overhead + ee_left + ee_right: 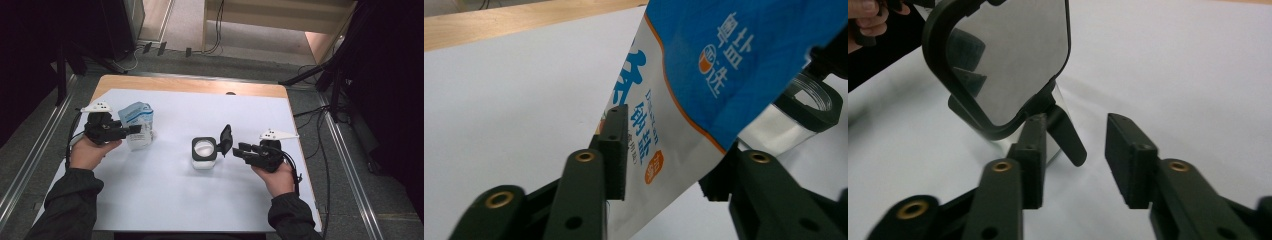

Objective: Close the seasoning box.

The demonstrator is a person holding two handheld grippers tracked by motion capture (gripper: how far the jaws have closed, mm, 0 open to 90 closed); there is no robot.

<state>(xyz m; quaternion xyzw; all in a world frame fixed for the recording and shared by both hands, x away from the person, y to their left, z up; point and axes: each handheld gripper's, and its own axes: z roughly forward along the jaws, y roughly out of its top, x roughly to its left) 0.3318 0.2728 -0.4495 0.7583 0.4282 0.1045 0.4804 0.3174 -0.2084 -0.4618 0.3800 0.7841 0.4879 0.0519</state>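
A blue and white pouch (138, 124) with printed text stands tilted at the left of the white table cover. My left gripper (133, 130) is shut on its lower part; in the left gripper view the pouch (704, 65) sits between both pads (616, 150). At the centre stands a clear square container (204, 150) with a black rim and something white inside. Its black-framed lid (226, 139) is hinged up on the right side. My right gripper (240, 149) is open just right of that lid. In the right gripper view the lid (1008, 60) rises ahead and its tab (1068, 137) hangs between the pads.
The white cover (165, 200) spreads over a wooden table (190, 85), bare along the far edge. Metal rails (350, 165) run down both sides of the table, with cables on the floor beyond. The container's rim (811, 100) shows behind the pouch in the left gripper view.
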